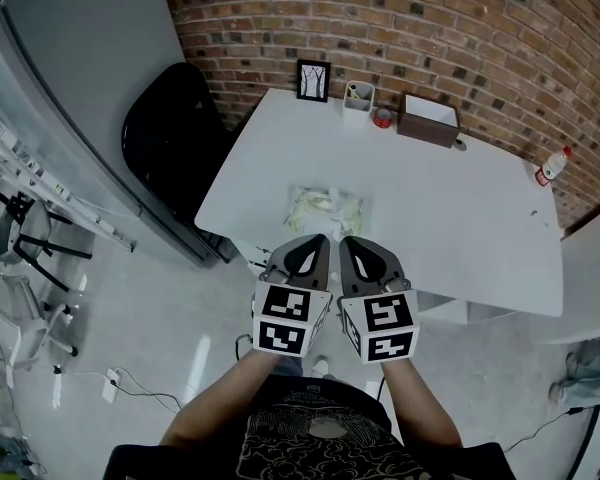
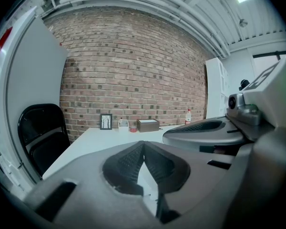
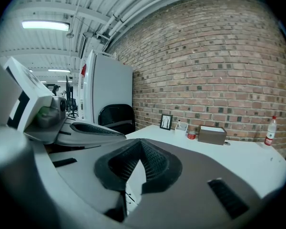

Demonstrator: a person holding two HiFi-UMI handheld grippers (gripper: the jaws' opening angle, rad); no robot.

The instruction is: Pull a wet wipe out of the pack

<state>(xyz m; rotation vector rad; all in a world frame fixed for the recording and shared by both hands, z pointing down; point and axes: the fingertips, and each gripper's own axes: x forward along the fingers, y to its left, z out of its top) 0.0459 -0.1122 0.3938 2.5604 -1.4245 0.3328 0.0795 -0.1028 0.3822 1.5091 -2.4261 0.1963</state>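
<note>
The wet wipe pack (image 1: 324, 209), pale green and flat, lies near the front edge of the white table (image 1: 460, 228). Both grippers hover side by side just short of it, over the table's front edge. My left gripper (image 1: 322, 239) is shut, its ribbed pads meeting at the tip (image 2: 143, 145) with nothing between them. Beside it, my right gripper (image 1: 345, 240) is also shut and empty, its tip (image 3: 141, 142) closed. In both gripper views the jaws hide the pack.
Along the brick wall at the table's back stand a framed picture (image 1: 313, 80), a white holder (image 1: 359, 95), a red tape roll (image 1: 383, 118) and a brown box (image 1: 428, 120). A bottle (image 1: 551, 166) stands far right. A black chair (image 1: 175, 138) sits at the table's left.
</note>
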